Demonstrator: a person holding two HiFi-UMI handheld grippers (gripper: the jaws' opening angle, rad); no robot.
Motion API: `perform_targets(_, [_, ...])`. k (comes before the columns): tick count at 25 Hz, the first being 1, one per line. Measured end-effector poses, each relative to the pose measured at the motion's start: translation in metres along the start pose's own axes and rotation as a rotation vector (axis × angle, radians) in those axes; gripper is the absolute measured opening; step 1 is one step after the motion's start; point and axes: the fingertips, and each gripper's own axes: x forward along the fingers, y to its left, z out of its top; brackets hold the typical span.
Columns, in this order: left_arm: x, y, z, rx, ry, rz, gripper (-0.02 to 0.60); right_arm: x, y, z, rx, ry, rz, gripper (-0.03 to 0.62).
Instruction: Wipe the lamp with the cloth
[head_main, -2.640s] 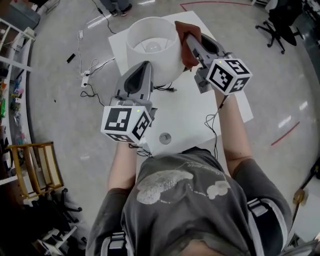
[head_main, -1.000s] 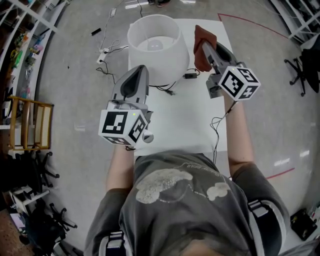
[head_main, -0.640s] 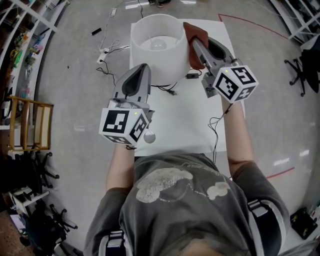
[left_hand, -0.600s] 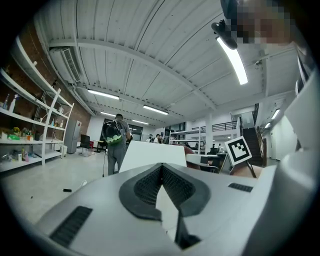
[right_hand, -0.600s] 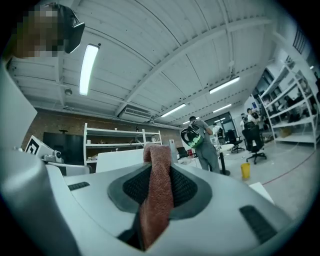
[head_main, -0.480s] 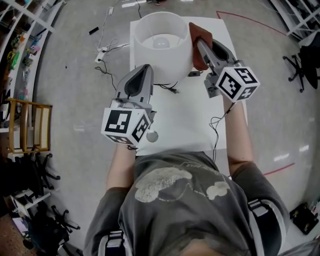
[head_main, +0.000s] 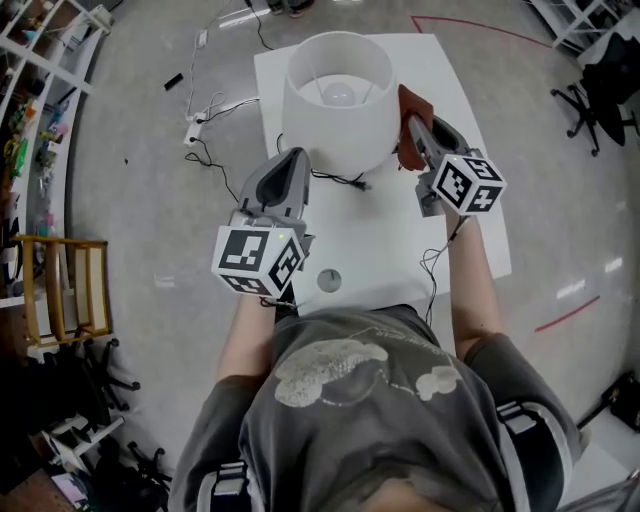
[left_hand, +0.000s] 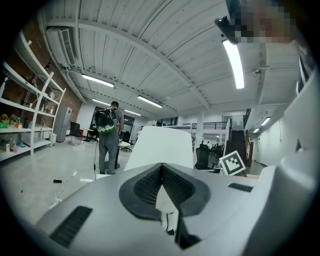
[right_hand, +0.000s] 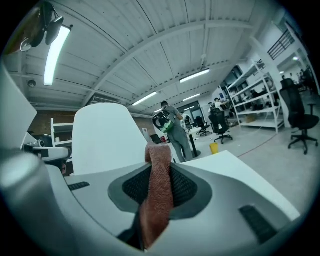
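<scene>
Lower than a moment before, the brown cloth (head_main: 407, 108) sat close against the right side of the lamp (head_main: 340, 100). On the left, the left gripper (head_main: 295, 158) hung near the lamp's front, its fingers pressed together on nothing. The lamp stood on the white table (head_main: 385, 240). The right gripper (head_main: 413, 128) pinched the cloth tight.

no text, label, brand or number can be read in any view.

The white drum-shaded lamp (head_main: 335, 120) stands upright, the rust-brown cloth (head_main: 409, 110) hanging just beside it.
</scene>
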Motion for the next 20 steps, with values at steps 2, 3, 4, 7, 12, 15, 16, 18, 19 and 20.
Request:
perform_targets(2, [-0.002, 0.005, -0.004, -0.009, 0.008, -0.023, 0.008, -0.007, -0.004, -0.011, 0.017, 0.011, -0.045, 0.086])
perform_targets(3, [-0.003, 0.008, -0.005, -0.013, 0.012, -0.037, 0.008, -0.011, -0.005, -0.014, 0.022, 0.011, -0.068, 0.086])
perform_targets(4, [-0.003, 0.010, -0.006, -0.018, 0.016, -0.052, 0.008, -0.016, -0.006, -0.015, 0.025, 0.007, -0.091, 0.086])
perform_targets(7, [-0.005, 0.020, -0.007, -0.025, 0.029, -0.103, 0.008, -0.029, -0.005, -0.012, 0.040, -0.026, -0.164, 0.086])
perform_targets(12, [-0.008, 0.044, 0.000, -0.037, 0.034, -0.189, 0.008, -0.049, 0.016, 0.000, 0.054, -0.109, -0.263, 0.086])
perform_targets(15, [-0.011, 0.054, 0.004, -0.042, 0.038, -0.244, 0.008, -0.060, 0.036, 0.006, 0.049, -0.156, -0.306, 0.086])
perform_targets(16, [-0.012, 0.056, 0.006, -0.043, 0.039, -0.265, 0.008, -0.065, 0.043, 0.008, 0.050, -0.170, -0.321, 0.086])
perform_targets(18, [-0.013, 0.058, 0.008, -0.043, 0.046, -0.308, 0.008, -0.073, 0.056, 0.011, 0.051, -0.194, -0.354, 0.086])
perform_targets(19, [-0.015, 0.059, 0.008, -0.044, 0.053, -0.330, 0.008, -0.077, 0.064, 0.012, 0.051, -0.204, -0.370, 0.086])
perform_targets(20, [-0.016, 0.060, 0.008, -0.044, 0.062, -0.353, 0.008, -0.081, 0.072, 0.011, 0.051, -0.212, -0.386, 0.086])
